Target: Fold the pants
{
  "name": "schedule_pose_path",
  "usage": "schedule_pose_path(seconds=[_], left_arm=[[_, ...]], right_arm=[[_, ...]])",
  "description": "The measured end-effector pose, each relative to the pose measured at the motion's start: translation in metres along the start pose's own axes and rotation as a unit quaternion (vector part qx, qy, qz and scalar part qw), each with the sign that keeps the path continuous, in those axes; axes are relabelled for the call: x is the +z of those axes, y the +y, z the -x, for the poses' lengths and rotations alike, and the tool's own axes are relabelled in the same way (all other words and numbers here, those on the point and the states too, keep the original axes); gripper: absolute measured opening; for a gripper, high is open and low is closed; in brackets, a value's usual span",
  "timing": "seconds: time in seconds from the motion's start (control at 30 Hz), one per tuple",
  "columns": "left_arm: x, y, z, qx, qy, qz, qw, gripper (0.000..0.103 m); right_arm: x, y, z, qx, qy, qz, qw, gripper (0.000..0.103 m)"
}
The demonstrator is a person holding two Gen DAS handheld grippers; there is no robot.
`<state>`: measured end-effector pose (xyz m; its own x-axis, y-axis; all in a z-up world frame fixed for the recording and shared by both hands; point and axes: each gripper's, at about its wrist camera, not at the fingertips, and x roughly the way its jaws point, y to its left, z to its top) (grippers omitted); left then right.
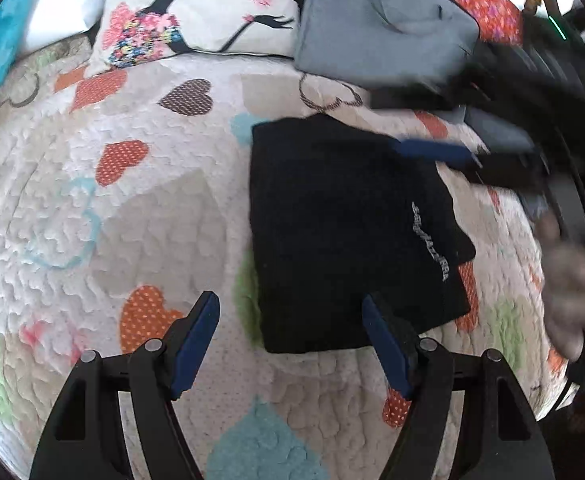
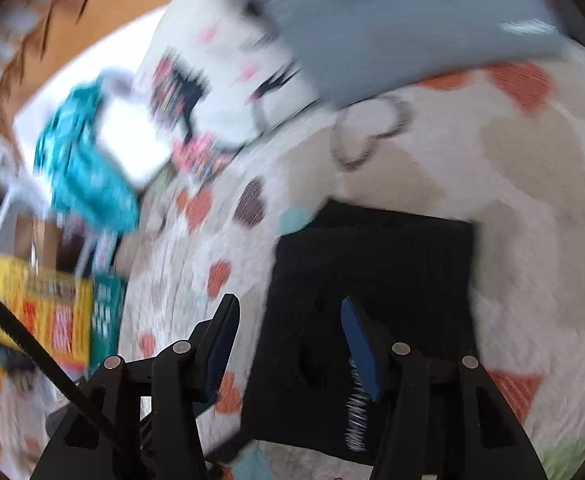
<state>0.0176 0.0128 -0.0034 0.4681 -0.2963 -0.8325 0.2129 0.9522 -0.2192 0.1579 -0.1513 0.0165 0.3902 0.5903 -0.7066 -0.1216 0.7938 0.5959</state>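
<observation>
Folded black pants (image 1: 344, 236) lie as a compact rectangle on a heart-patterned quilt (image 1: 140, 216), white lettering along their right edge. The left gripper (image 1: 290, 344) hovers at the near edge of the pants, jaws well apart and empty. The right gripper (image 2: 290, 344), blurred in the left view, hangs over the pants with jaws likewise parted, gripping nothing. Beyond the pants rest a folded grey garment (image 1: 380, 24) and a printed pillow (image 1: 200, 8).

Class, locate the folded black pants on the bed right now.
The black pants lie folded on the heart-patterned quilt, right of centre in the left wrist view, just below the grey folded garment near the pillow.
</observation>
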Motion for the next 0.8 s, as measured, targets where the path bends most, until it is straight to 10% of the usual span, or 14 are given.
schedule_pose_path(seconds=[0.3,0.8], left_arm=[[0.0,-0.007,-0.014,-0.021,0.024,-0.019,0.9993,0.073],[0.001,-0.015,-0.012,-0.016,0.024,-0.029,0.9992,0.073]], right_arm=[[0.04,0.007,-0.096,-0.068,0.111,0.023,0.991,0.058],[0.042,-0.013,-0.024,-0.055,-0.001,-0.034,0.998,0.059]])
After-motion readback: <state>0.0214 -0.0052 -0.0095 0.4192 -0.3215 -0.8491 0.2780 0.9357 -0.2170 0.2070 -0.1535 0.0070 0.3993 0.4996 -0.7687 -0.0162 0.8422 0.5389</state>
